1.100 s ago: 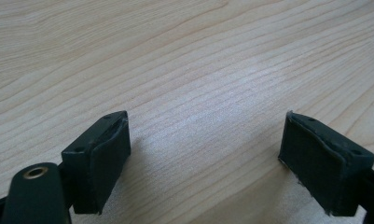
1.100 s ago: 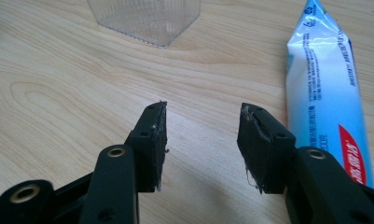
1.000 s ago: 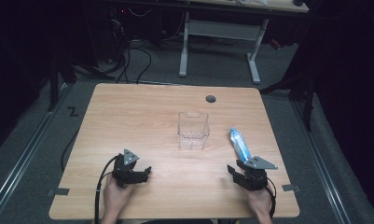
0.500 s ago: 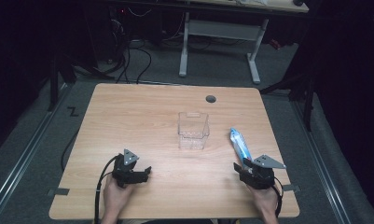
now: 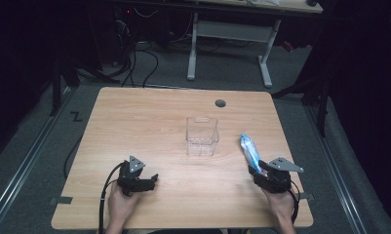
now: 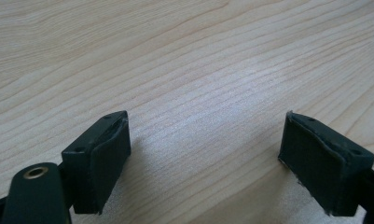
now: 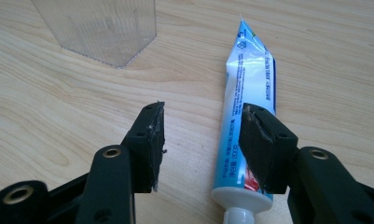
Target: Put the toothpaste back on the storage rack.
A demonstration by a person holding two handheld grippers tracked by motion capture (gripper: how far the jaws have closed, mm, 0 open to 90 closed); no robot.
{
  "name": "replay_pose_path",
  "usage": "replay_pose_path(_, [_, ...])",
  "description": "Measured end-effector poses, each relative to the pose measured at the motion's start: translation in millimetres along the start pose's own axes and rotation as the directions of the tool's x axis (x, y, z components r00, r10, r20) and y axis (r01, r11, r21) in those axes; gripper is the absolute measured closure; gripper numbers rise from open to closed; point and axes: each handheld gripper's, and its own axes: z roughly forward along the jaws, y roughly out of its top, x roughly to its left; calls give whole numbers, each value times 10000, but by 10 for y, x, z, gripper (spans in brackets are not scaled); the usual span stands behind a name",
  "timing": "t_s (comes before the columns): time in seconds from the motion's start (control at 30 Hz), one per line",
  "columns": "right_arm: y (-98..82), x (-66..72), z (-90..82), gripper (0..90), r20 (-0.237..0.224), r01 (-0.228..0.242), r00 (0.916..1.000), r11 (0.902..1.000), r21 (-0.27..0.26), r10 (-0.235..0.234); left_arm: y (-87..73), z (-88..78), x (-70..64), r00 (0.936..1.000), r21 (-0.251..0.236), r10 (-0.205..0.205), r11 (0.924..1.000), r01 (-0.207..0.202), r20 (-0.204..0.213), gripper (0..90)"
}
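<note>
A blue and white toothpaste tube (image 5: 249,151) lies flat on the wooden table (image 5: 149,126) at the right, its white cap toward the person. My right gripper (image 5: 265,176) sits low at the cap end. In the right gripper view it (image 7: 202,112) is open and its jaws have just been opening; the tube (image 7: 247,79) runs under the right-hand jaw, its left edge in the gap, and no pad presses on it. A clear plastic container (image 5: 202,136) stands upright mid-table, also ahead to the left (image 7: 100,28). My left gripper (image 5: 151,180) rests at the front left, open (image 6: 205,135) over bare wood.
A round cable hole (image 5: 220,103) is near the table's far edge. Behind the table stand a white desk frame (image 5: 229,34) and floor cables (image 5: 134,63). Each gripper's cable trails back along the person's hands at the front edge.
My right gripper has edged a little to the right beside the tube's cap end. The left gripper, the tube and the container have stayed put.
</note>
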Motion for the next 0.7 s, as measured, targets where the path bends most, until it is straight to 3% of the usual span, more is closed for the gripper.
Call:
replay_pose_path(0.47, [145, -144, 13, 510, 235, 135, 9996, 9998, 177, -139, 0, 0, 0, 10000, -1, -2, 10000, 2, 0, 165])
replay_pose_path(0.7, [251, -225, 61, 494, 273, 85, 9996, 9983, 579, -101, 0, 0, 0, 10000, -1, -3, 10000, 3, -1, 165])
